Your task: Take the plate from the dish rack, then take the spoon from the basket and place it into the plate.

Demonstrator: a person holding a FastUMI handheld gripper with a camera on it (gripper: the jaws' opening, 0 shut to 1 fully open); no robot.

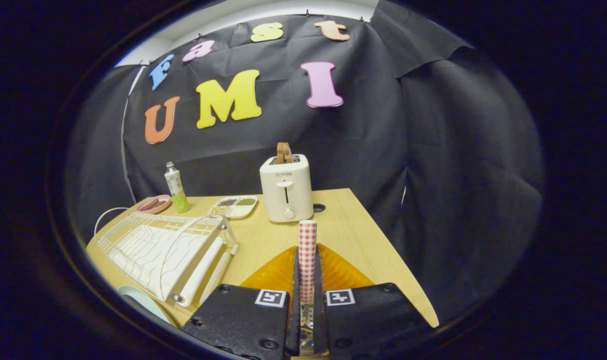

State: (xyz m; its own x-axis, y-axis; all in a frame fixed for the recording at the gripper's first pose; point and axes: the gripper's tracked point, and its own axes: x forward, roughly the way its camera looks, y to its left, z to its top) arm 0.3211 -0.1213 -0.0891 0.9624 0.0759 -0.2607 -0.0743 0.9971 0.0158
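The spoon (307, 260), with its red-and-white checked handle, stands upright at the bottom centre of the frame, clamped between the two black fingers of the tongs (306, 300), which press on it from both sides. The handle's rounded top rises above the fingers; the bowl end is hidden down between them. Directly behind and beneath the fingers lies the orange ribbed plate (336, 272), resting flat on the wooden bench (363, 235), so the spoon hangs just over it; whether it touches the plate cannot be told.

At lower left of the frame sits the white wire dish rack (163, 250), and a pale green rim (143, 300) peeks out at its near corner. Further back, at centre, a white toaster (286, 187) stands with a slice of bread (283, 152) poking out of its slot. To the left of the toaster lies a divided white tray (233, 206) with dark and green contents. Left again stands a bottle (175, 189) with a green base, and beside it a small pink dish (154, 204). A white cable (108, 215) curves along the bench's left edge.
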